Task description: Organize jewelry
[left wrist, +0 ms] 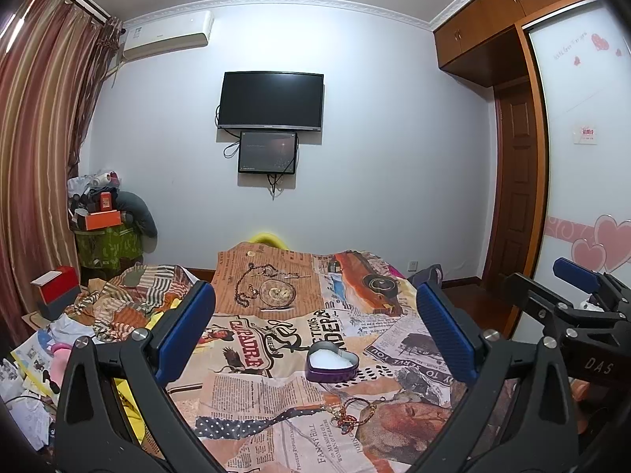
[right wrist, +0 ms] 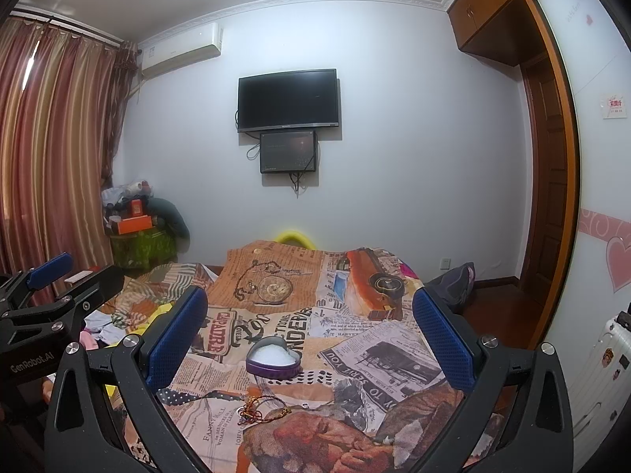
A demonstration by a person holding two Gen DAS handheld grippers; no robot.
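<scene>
A: Left wrist view: left gripper (left wrist: pixel 315 327) up off the bed, jaws wide, nothing between them. Heart tin (left wrist: pixel 332 362) open on the bedspread (left wrist: pixel 256 394), white lining showing. Jewelry (left wrist: pixel 353 414), a tangle of red cord and chain, lies loose just in front of the tin, nearer us.

B: Right wrist view agrees. Right gripper (right wrist: pixel 309 335) also high, jaws wide and empty. Tin (right wrist: pixel 272 360) dead ahead, jewelry (right wrist: pixel 262 412) below it, slightly left. Neither gripper near either one yet.

A: Step in hand, by my reading: first pick. Nothing seems to be in the tin.

B: Advice: come down over the knot of the tangle, not a stray loop; thin cord slips out of flat pads. Busy print hides the strands, so go slowly. Press lightly into the cloth before closing, or the pads pinch fabric too.

A: Bed is soft and the tin may tip. I'd steady its wall with the other gripper, then lower the piece in before letting go.
</scene>
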